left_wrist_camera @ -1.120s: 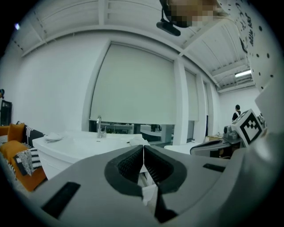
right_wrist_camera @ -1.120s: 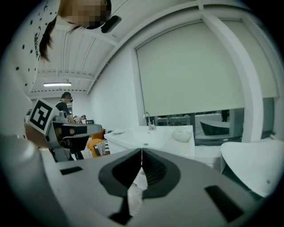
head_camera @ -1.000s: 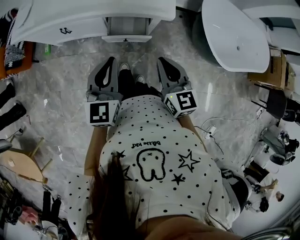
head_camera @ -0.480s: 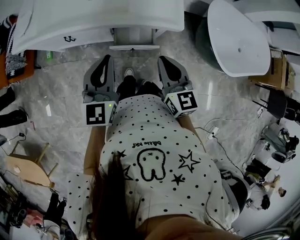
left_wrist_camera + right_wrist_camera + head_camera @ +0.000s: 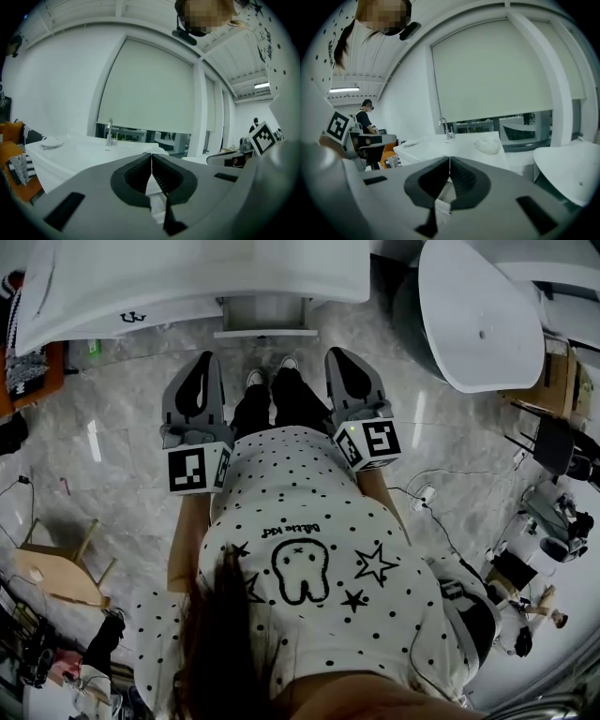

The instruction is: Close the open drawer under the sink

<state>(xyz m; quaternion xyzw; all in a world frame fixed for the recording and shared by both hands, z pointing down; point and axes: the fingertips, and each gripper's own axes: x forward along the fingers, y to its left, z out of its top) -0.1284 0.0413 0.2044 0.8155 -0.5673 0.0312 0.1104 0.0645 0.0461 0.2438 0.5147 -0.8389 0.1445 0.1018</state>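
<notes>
In the head view, under the white sink [image 5: 187, 277], the open drawer [image 5: 265, 317] juts out toward the person. The left gripper [image 5: 208, 360] and right gripper [image 5: 336, 354] are both short of it, flanking the shoes [image 5: 253, 378]. In the left gripper view the jaws are clenched on nothing, with the faucet [image 5: 109, 132] beyond them. In the right gripper view the jaws likewise meet empty. This looks like the approach. Next, a gripper must reach the drawer front and push it squarely in.

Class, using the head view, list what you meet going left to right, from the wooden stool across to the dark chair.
From the left: wooden stool → left gripper → person's shoes → right gripper → white oval basin → dark chair.
</notes>
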